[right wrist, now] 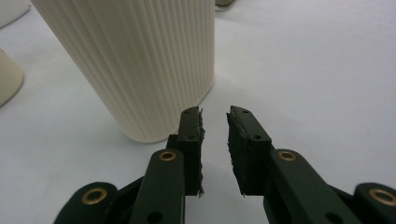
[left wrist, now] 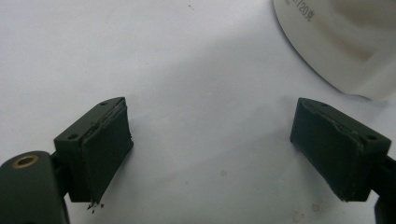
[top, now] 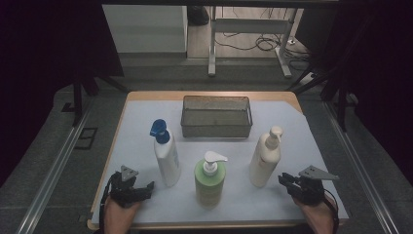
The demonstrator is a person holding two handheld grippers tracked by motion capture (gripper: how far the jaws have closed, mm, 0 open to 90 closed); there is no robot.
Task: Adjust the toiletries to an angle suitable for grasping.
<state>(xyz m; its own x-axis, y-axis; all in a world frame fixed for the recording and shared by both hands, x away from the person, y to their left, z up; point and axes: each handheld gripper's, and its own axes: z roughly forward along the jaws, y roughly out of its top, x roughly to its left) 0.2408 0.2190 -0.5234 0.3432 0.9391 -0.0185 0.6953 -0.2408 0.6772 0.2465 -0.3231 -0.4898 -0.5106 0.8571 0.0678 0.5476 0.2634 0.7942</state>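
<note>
The cream bottle (top: pixel 265 157) stands upright on the right part of the white table (top: pixel 302 146), its long axis vertical, with the pump head on top. It lies just ahead and slightly inward of the right gripper (top: pixel 287 181), near it but not touching. In the right gripper view the ribbed body (right wrist: pixel 140 65) rises to the left of the jaws, which stand a narrow gap apart and hold nothing.

The blue-capped bottle (top: pixel 164 156) stands upright on the left, just beside the left gripper (top: pixel 146 189), whose jaws are spread wide and empty; its base (left wrist: pixel 336 42) shows at that view's upper right. The green bottle (top: pixel 209 178) stands between the two, and the wire basket (top: pixel 216 117) sits behind. Each hand seems nearest its own bottle; a sideways approach would suit.
</note>
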